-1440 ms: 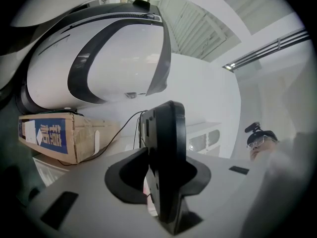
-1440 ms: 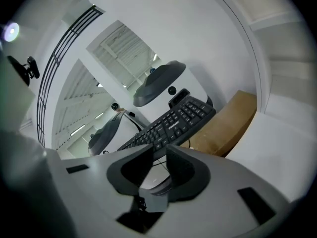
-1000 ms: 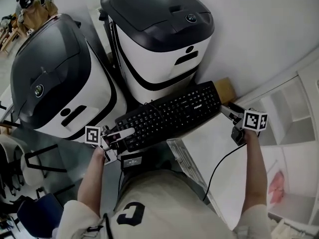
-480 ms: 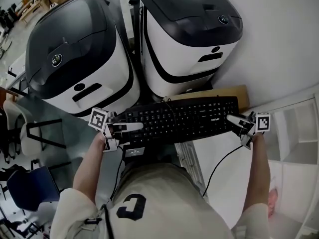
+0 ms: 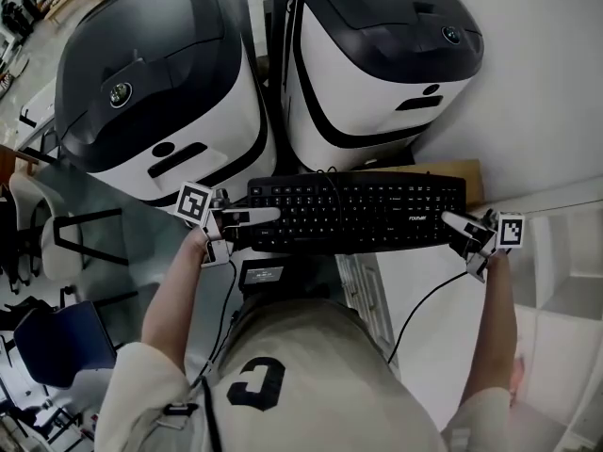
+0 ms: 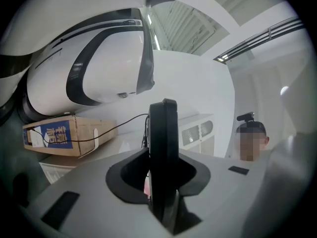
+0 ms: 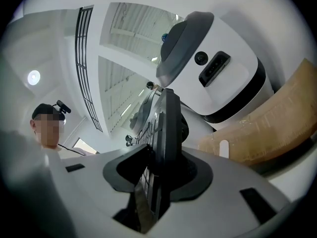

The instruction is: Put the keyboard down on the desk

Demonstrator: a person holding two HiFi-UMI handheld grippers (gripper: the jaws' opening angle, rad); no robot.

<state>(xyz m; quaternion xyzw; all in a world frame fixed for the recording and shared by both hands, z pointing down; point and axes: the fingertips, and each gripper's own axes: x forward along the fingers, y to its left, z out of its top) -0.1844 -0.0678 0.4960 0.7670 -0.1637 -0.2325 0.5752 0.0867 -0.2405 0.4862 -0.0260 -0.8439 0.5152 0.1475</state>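
A black keyboard (image 5: 358,213) hangs level in the air in front of two big white machines, held by its two ends. My left gripper (image 5: 247,219) is shut on its left end. My right gripper (image 5: 459,226) has just been closing its jaws, and they now clamp the right end. In the left gripper view the keyboard (image 6: 163,143) stands edge-on between the grey jaws. The right gripper view shows the keyboard (image 7: 166,133) the same way, key rows facing left.
Two white-and-black machines (image 5: 155,92) (image 5: 377,55) stand side by side behind the keyboard, with a cardboard box (image 5: 474,171) at their foot. A white desk top (image 5: 429,295) lies below right, a glass table (image 5: 94,243) below left, and white shelves (image 5: 565,252) at the right.
The keyboard has swung from slanted to level across the view. The right gripper came in against its right end and closed on it. The left gripper keeps its hold.
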